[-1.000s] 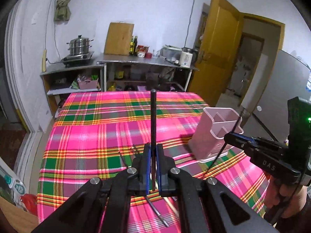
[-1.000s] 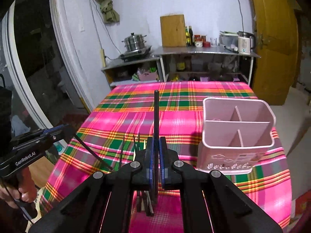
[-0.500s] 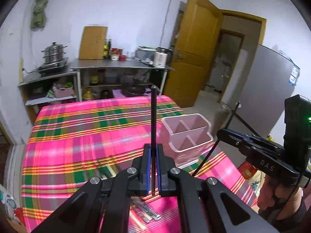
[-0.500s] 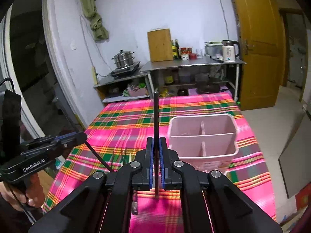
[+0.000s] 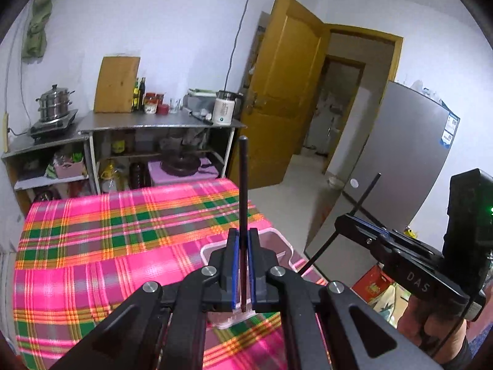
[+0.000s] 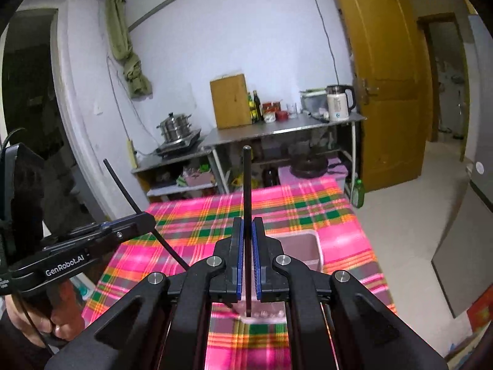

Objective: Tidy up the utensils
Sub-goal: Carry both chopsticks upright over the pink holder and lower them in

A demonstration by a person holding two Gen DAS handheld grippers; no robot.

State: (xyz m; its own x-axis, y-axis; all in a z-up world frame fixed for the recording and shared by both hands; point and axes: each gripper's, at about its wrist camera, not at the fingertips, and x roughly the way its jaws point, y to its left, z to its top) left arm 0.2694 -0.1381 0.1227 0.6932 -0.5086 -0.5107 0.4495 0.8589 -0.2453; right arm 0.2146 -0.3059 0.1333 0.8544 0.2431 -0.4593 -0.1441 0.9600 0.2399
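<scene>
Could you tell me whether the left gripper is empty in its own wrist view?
No, the left gripper is shut on a black chopstick that stands up between its blue pads, above the pink holder.

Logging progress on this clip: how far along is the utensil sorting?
Nothing visibly stowed yet. In hand: the left gripper and right gripper each clamp a thin black chopstick above the pink plastic utensil holder. Left: dropping both in; remaining utensils aren't visible.

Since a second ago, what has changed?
Both hand-held grippers rose and swung toward the pink plastic utensil caddy, now right beneath them. Left hand-held gripper and right hand-held gripper each stay clamped on a thin black chopstick. Caddy unmoved on the plaid tablecloth.
</scene>
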